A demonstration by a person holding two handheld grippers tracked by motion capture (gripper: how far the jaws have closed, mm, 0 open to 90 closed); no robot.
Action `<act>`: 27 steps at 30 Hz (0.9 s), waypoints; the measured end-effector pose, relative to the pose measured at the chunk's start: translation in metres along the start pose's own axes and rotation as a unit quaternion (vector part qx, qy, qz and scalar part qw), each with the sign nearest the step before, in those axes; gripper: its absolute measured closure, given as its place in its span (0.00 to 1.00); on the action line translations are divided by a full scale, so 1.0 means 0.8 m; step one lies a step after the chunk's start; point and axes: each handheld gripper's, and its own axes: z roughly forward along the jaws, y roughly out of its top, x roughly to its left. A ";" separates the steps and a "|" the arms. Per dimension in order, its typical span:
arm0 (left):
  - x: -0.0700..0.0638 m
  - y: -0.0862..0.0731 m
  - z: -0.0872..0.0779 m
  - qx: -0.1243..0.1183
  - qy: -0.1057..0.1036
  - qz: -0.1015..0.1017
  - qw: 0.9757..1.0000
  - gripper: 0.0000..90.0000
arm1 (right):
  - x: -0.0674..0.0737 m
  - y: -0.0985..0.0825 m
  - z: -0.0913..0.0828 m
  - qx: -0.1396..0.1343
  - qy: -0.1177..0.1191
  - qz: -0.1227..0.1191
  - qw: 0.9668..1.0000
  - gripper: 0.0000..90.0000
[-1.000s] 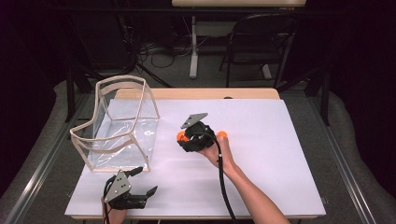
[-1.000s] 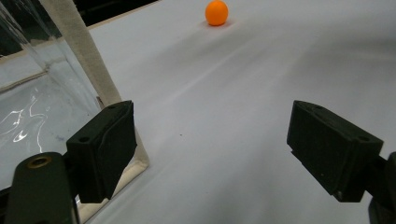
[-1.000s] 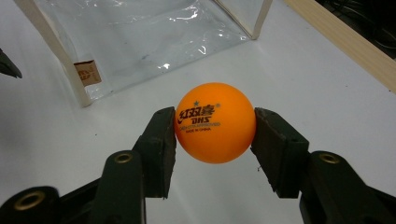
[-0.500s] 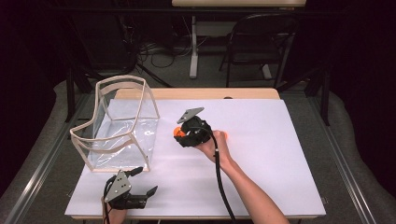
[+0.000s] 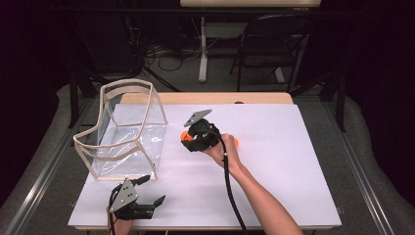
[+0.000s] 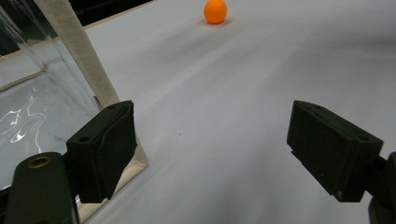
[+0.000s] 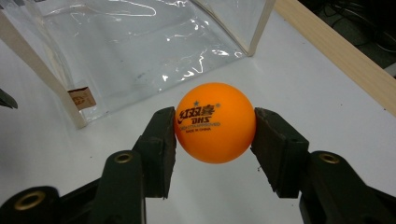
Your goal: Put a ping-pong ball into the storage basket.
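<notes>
Right gripper view shows your right hand-held gripper (image 7: 215,128) clenched on the orange ball (image 7: 215,122), its printed mark facing the camera. From the high view that ball (image 5: 185,136) is mostly hidden behind the gripper body, just right of the clear bag (image 5: 125,132). Your left hand-held gripper (image 6: 212,140) rests released at the worktop's (image 5: 274,147) near left edge. A second ball (image 6: 215,10) lies far off; another (image 5: 236,142) is half hidden by your hand.

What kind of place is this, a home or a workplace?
Probably a workplace, something like a lab or recording room. The table has a plain white cover and dark drapes around it, loose cables lie on the floor behind it, and a folding chair stands by a desk leg.
</notes>
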 end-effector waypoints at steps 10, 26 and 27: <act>0.000 0.001 0.001 0.001 -0.003 0.002 1.000 0.17 | -0.004 0.008 -0.001 0.002 -0.004 -0.001 1.000 0.56; -0.001 0.001 0.002 -0.004 -0.006 0.000 1.000 0.17 | -0.005 0.038 -0.003 0.002 -0.001 -0.011 1.000 0.56; 0.000 0.001 0.001 -0.006 -0.005 -0.001 1.000 0.17 | -0.005 0.039 -0.002 0.000 0.000 -0.009 1.000 0.56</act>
